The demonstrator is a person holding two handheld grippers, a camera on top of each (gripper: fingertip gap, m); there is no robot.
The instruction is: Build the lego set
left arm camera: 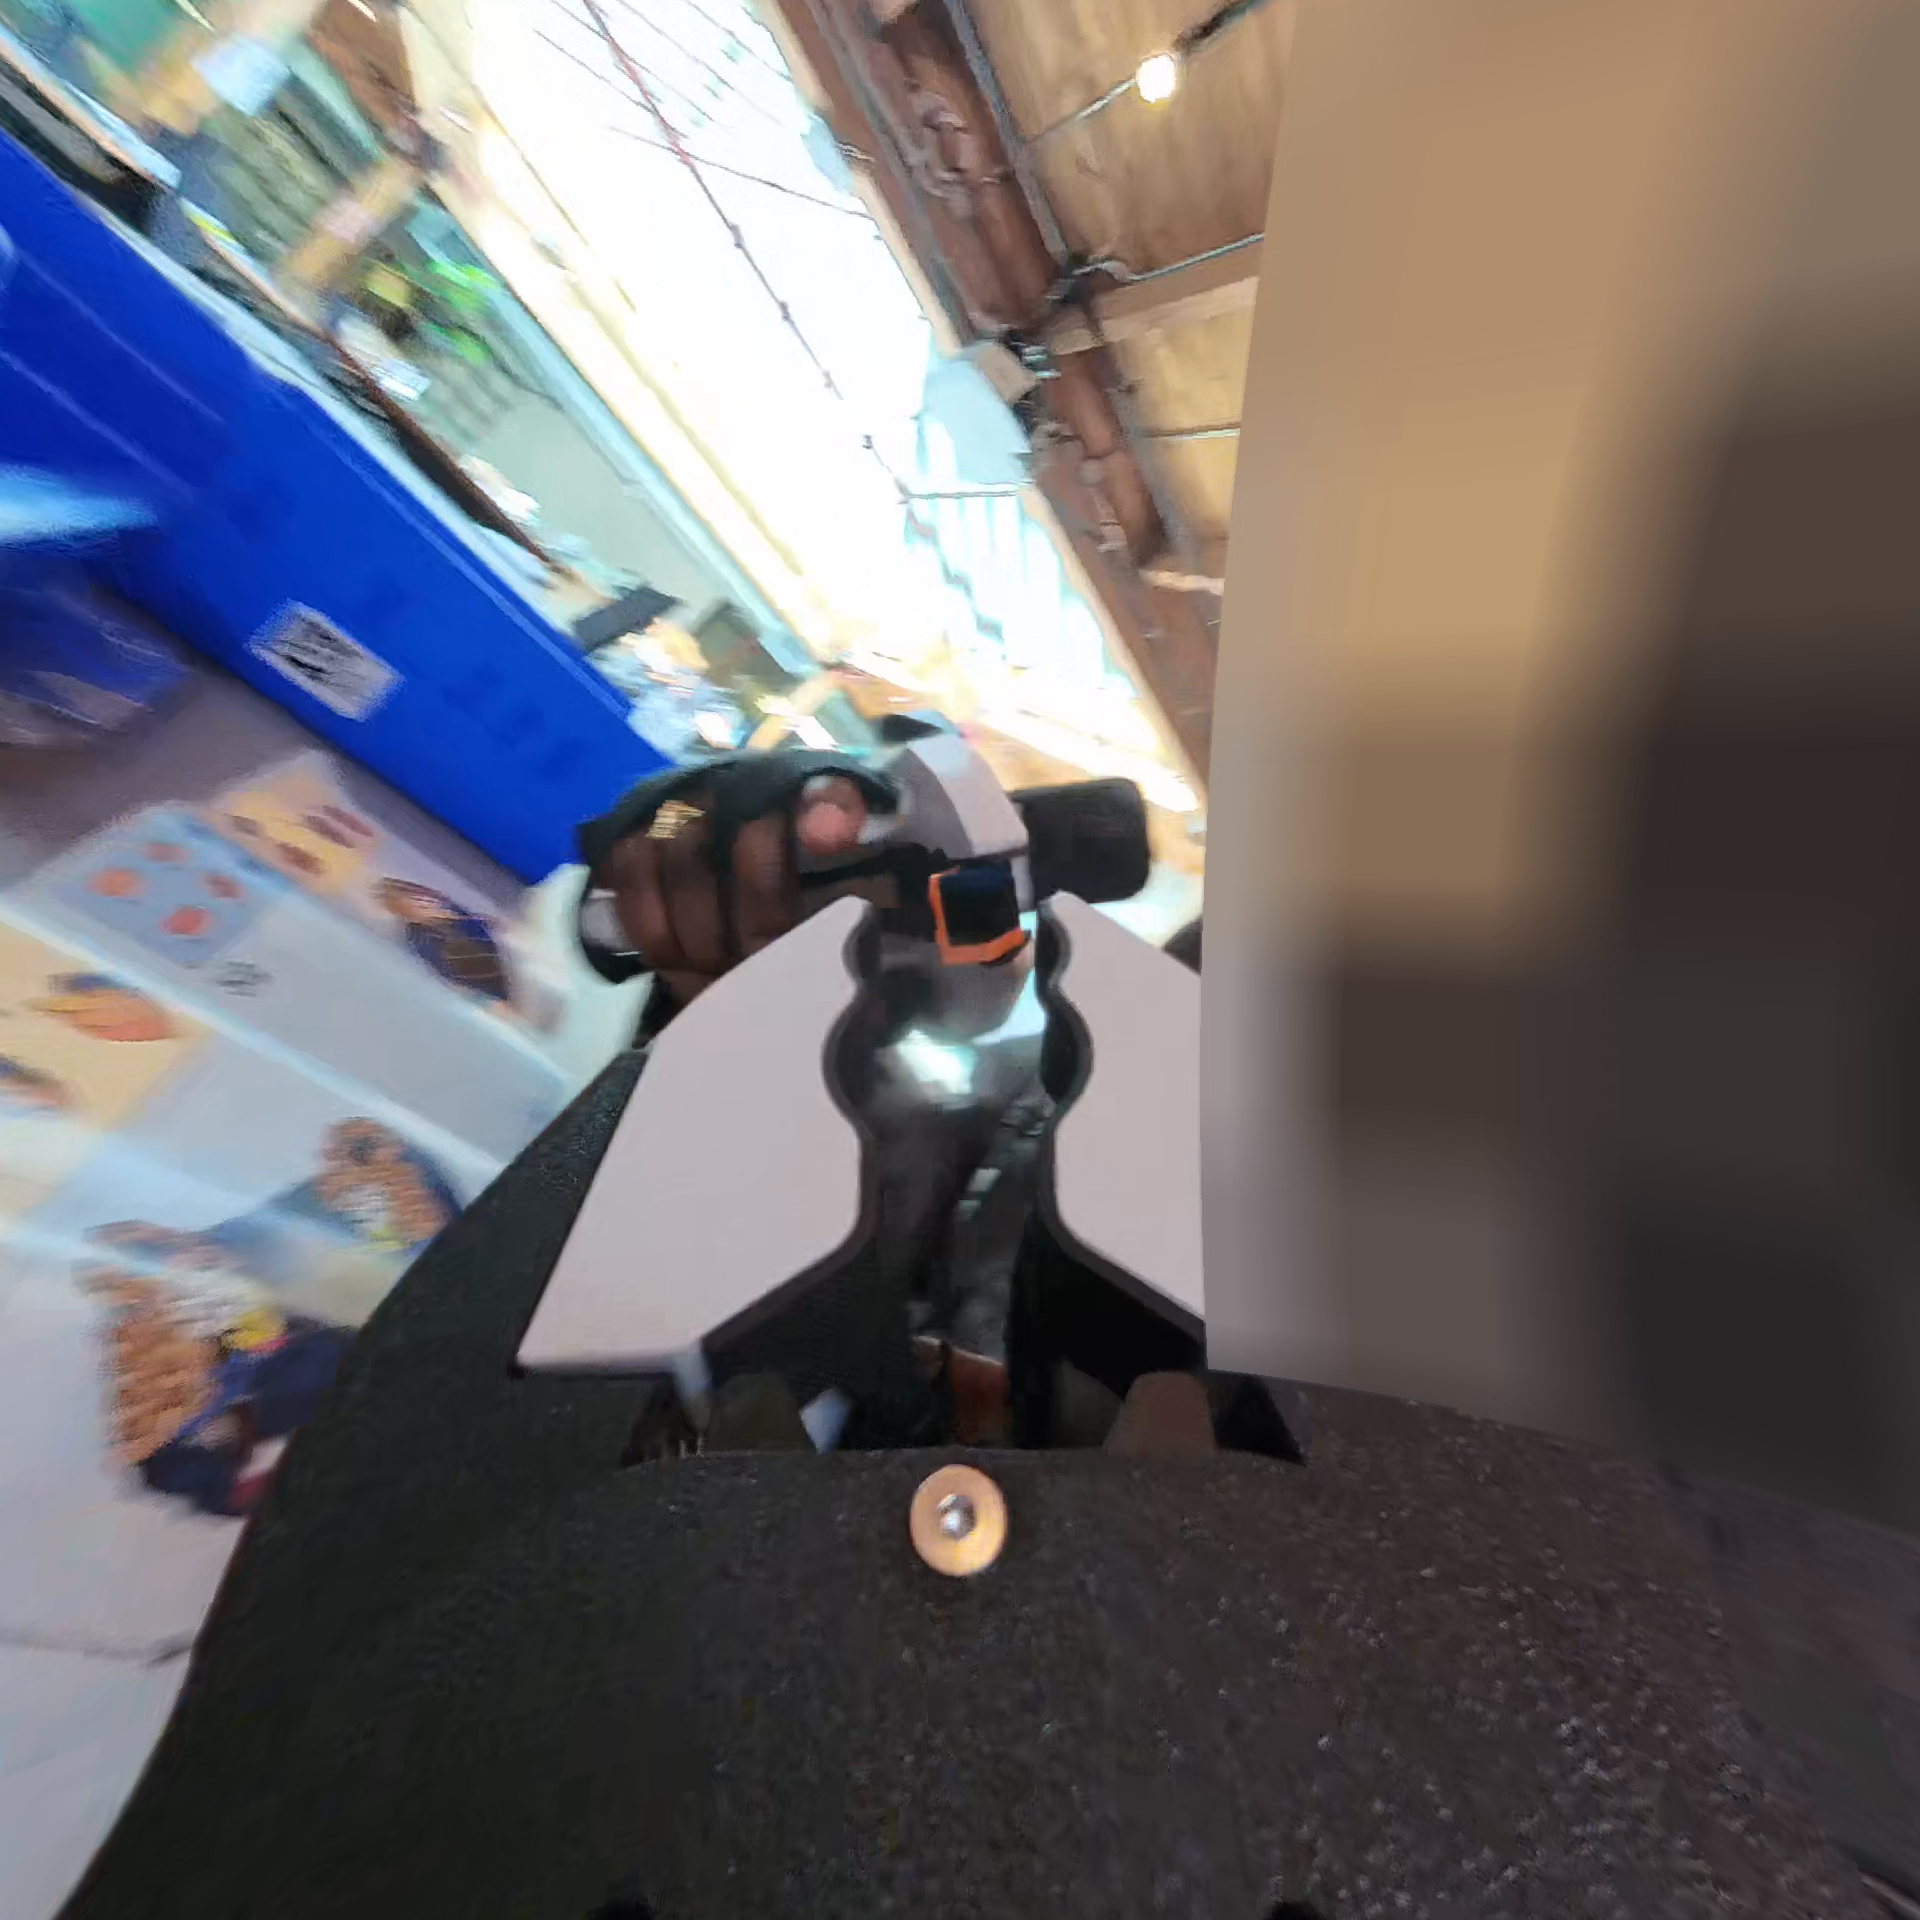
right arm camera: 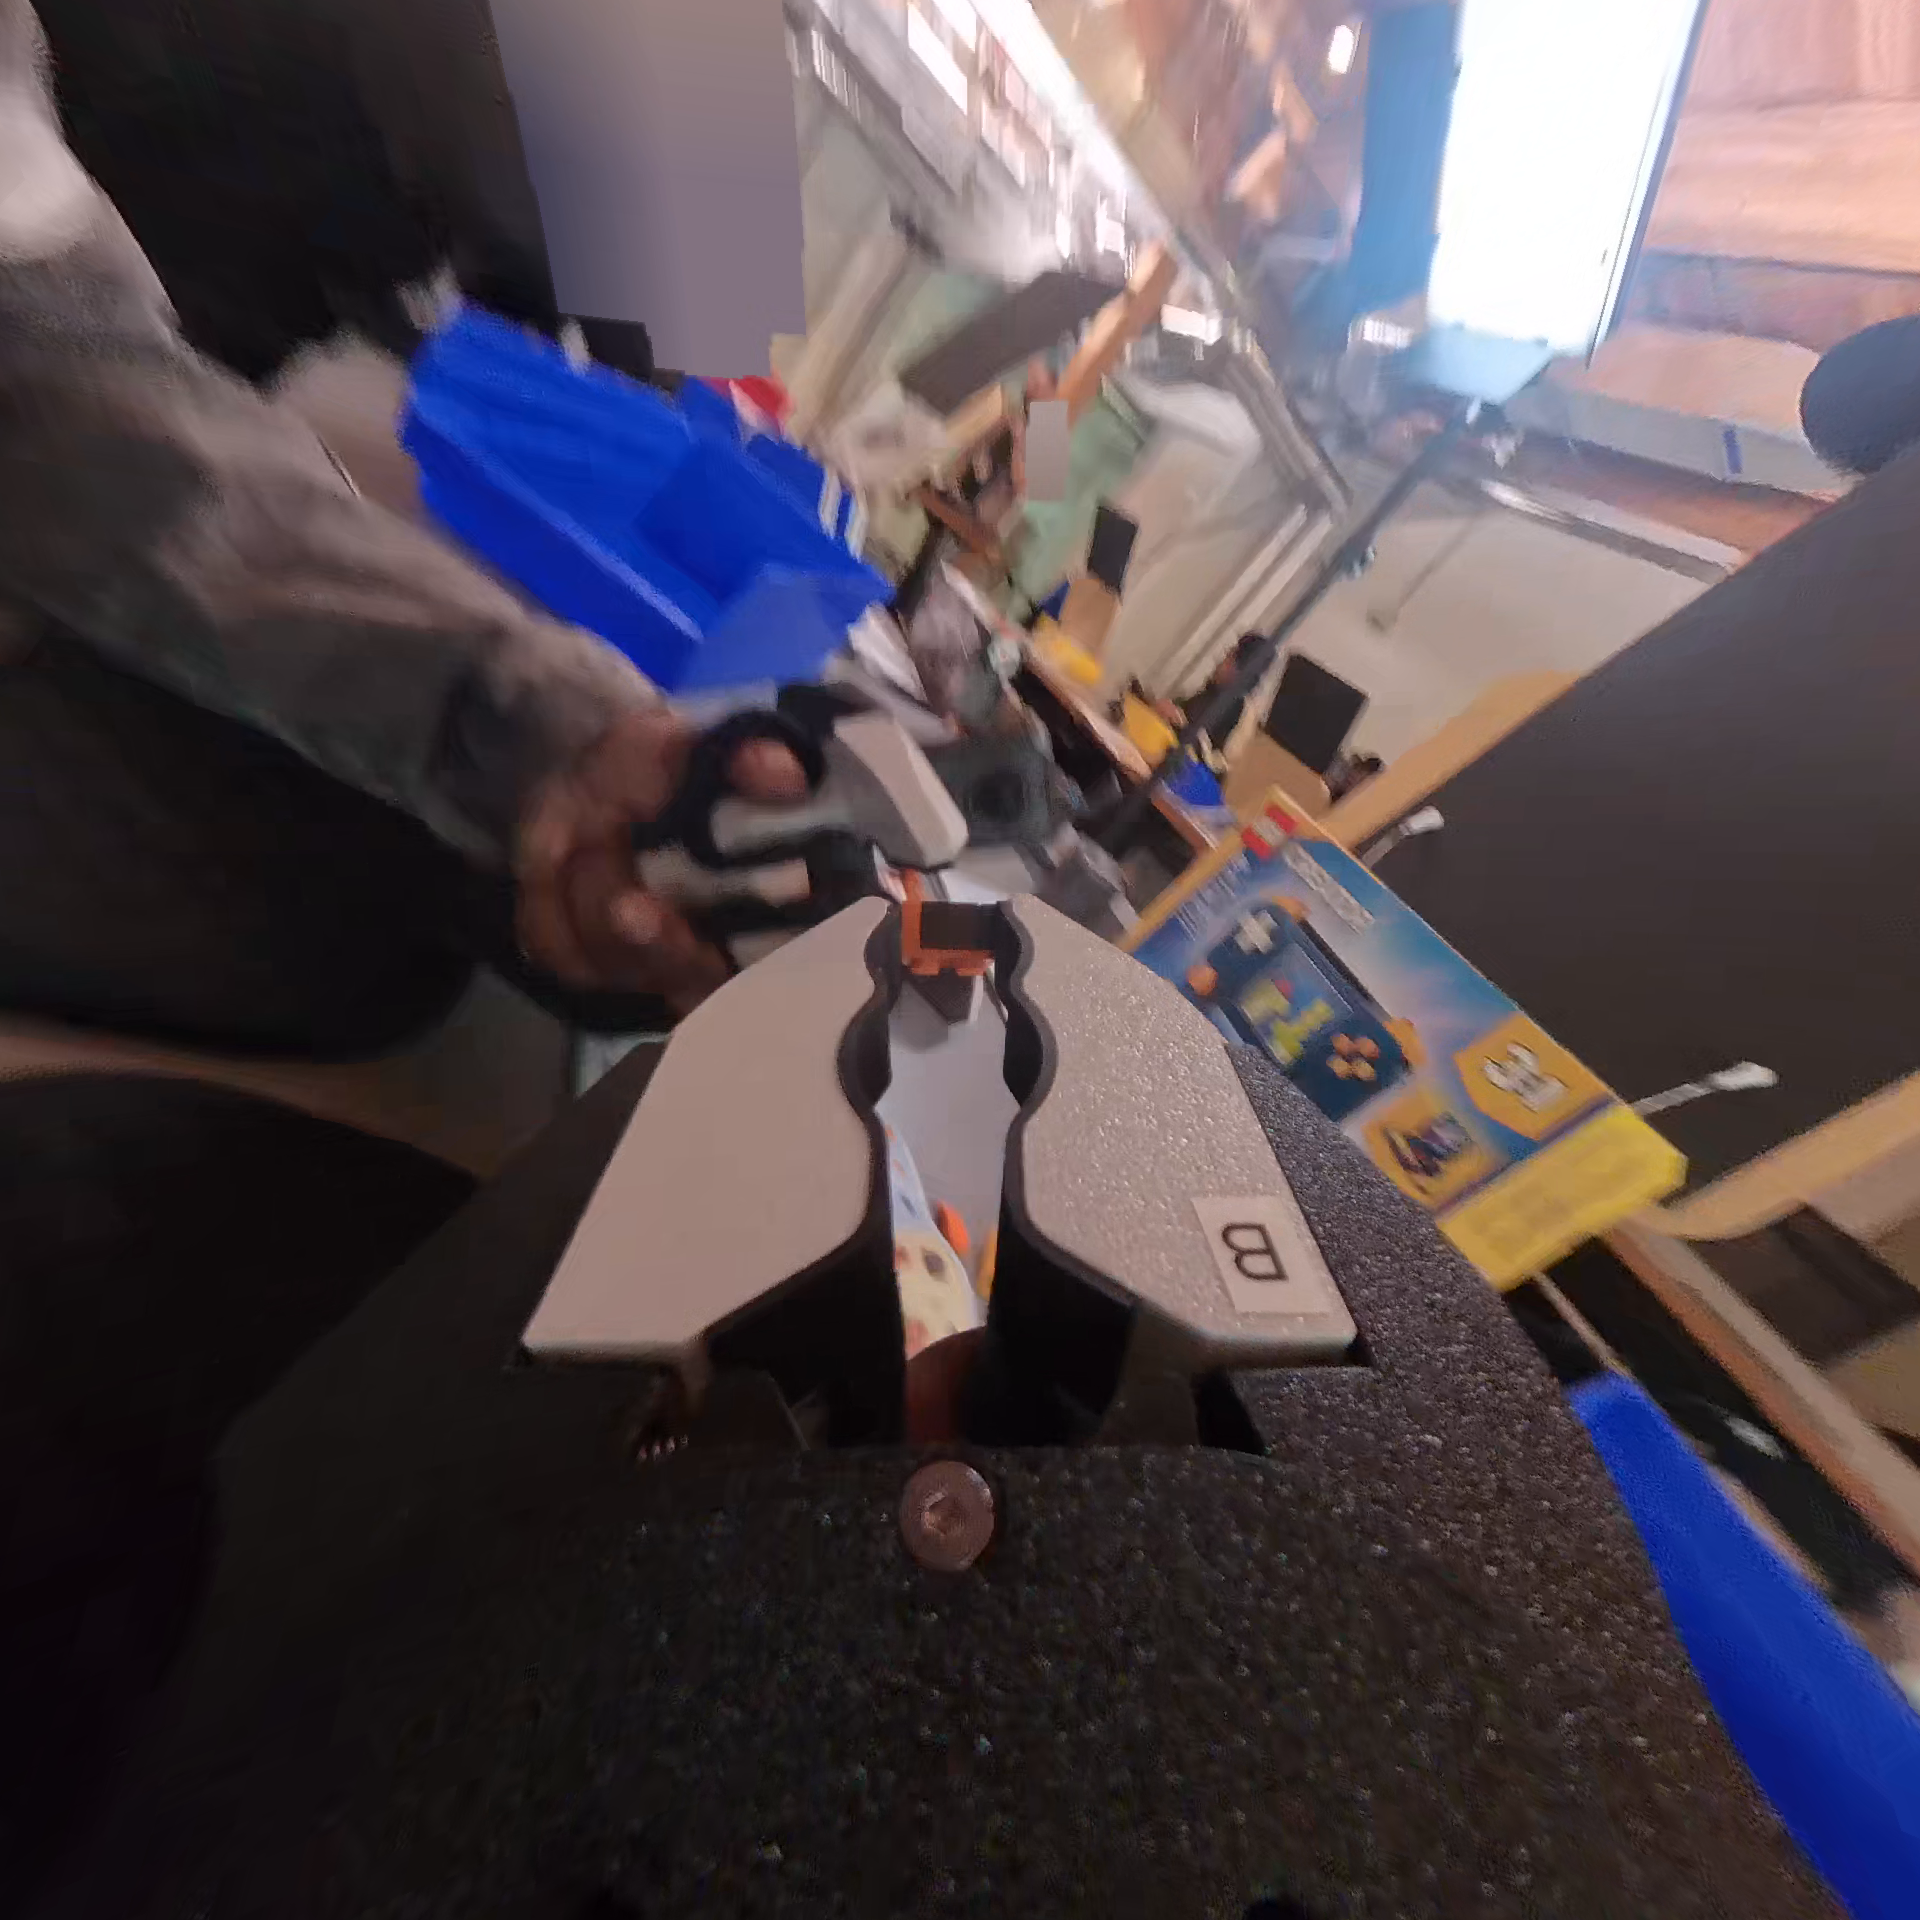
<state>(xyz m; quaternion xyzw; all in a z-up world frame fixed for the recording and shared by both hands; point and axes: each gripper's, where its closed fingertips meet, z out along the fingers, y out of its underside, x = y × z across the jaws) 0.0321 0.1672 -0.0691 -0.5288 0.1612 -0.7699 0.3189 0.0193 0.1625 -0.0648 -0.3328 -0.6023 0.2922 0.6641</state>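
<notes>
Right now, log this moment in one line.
right tongs: gripping orange-and-dark brick piece | left tongs: tips at same piece, grasp unclear

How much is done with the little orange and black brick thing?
Done: the orange-and-black brick piece looks like a few bricks already joined, though blur hides details. In hand: the right tool pinches it in the air, and the left tool stands open right by it. Left: cannot tell; the toy box and picture sheets lie nearby.
</notes>
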